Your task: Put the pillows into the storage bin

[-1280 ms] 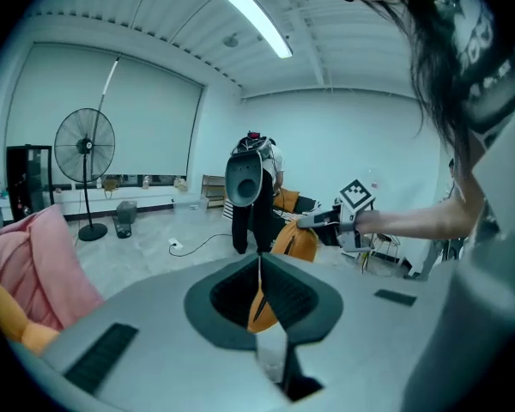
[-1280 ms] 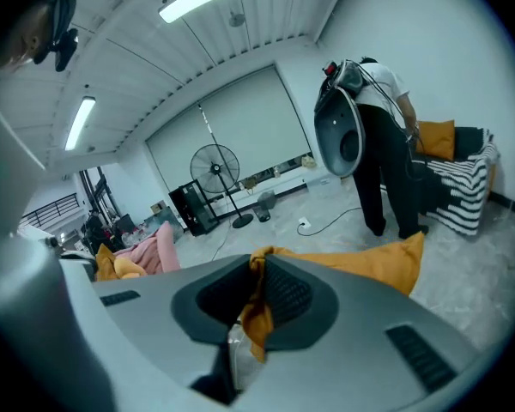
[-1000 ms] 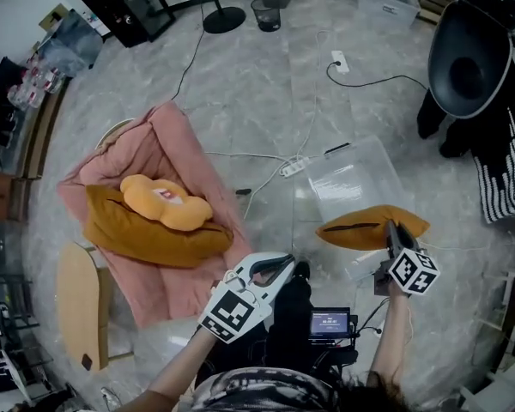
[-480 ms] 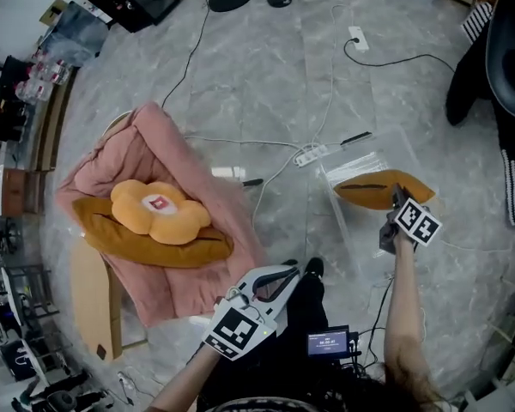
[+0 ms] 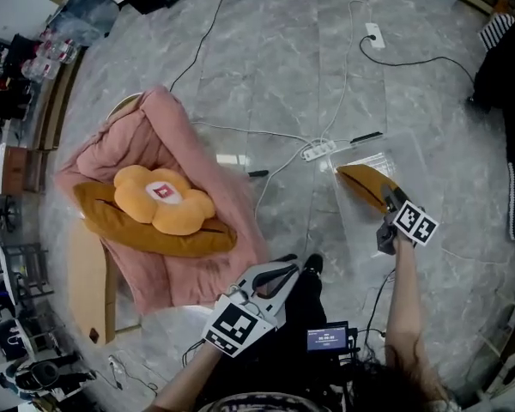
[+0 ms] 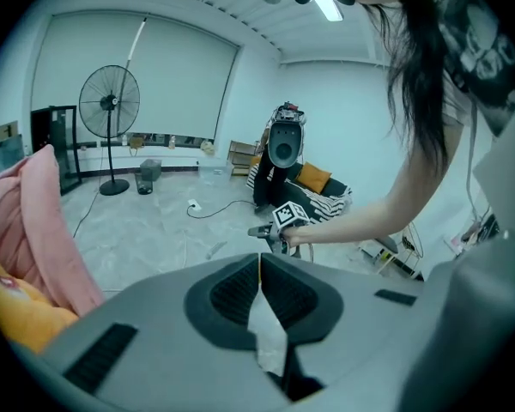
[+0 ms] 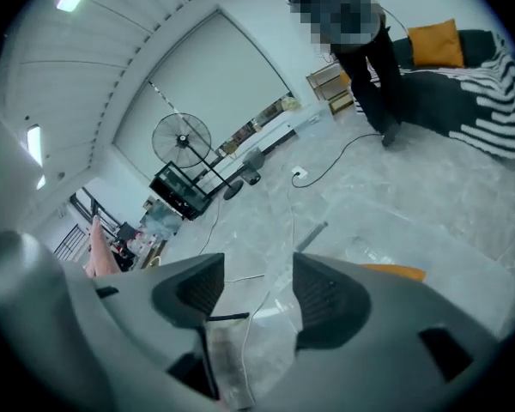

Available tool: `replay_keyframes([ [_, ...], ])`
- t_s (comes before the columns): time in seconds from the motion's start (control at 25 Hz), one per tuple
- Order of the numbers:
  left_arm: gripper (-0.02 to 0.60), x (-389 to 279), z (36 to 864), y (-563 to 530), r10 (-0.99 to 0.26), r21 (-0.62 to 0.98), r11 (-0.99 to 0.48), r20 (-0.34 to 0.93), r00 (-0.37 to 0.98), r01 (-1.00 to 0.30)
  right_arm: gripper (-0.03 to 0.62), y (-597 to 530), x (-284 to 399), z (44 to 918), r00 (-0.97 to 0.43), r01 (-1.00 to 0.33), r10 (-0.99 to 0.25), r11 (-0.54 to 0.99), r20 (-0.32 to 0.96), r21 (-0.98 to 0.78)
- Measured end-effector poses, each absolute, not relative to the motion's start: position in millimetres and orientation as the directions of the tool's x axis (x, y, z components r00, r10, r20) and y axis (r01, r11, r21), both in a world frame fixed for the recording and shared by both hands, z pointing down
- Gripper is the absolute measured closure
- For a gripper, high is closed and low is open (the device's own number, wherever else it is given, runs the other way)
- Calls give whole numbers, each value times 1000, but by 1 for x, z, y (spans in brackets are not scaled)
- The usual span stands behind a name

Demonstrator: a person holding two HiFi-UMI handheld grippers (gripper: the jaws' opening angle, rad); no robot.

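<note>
A clear storage bin (image 5: 405, 151) stands on the marble floor at the right. An orange-brown pillow (image 5: 363, 181) lies inside it, its edge also showing as the pillow (image 7: 395, 271). My right gripper (image 5: 388, 198) hangs just above that pillow; its jaws have just been opening and stand open (image 7: 257, 294) with nothing between them. On the pink blanket (image 5: 154, 131) at the left rest a long brown pillow (image 5: 146, 234) and a flower-shaped orange pillow (image 5: 163, 200) on top of it. My left gripper (image 5: 276, 275) hovers low near the blanket's corner, shut (image 6: 259, 269) and empty.
A white power strip (image 5: 320, 151) and cables run across the floor between blanket and bin. A wooden board (image 5: 86, 273) lies beside the blanket. A small screen (image 5: 328, 336) sits by my legs. A pedestal fan (image 6: 109, 101) and a standing person (image 6: 283, 157) are farther off.
My right gripper came down with the orange-brown pillow into the bin and let it go; its jaws opened. The left gripper sank a little.
</note>
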State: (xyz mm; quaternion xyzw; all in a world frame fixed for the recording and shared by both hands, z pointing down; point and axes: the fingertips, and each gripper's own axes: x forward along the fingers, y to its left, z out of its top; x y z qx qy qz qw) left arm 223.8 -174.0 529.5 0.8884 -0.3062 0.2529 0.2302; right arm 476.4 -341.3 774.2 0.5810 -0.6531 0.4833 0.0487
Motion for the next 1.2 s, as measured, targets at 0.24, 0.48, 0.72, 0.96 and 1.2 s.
replay_keyframes([
  [0.24, 566, 209, 514, -175, -466, 241, -688, 576, 672, -684, 362, -326, 426, 712, -472, -785, -708, 67, 525, -616],
  [0.48, 566, 189, 492, -171, -523, 230, -660, 542, 657, -715, 365, -287, 362, 648, -596, -733, -666, 223, 448, -643],
  [0.72, 566, 130, 476, -158, -621, 205, -581, 515, 591, -788, 370, -263, 284, 602, -687, -692, -599, 369, 411, -620],
  [0.96, 566, 23, 467, -126, -717, 203, -454, 495, 491, -867, 378, -247, 166, 546, -778, -620, -518, 544, 356, -565],
  [1.2, 566, -91, 465, -80, -765, 205, -386, 475, 436, -900, 378, -235, 30, 502, -836, -548, -437, 670, 331, -500],
])
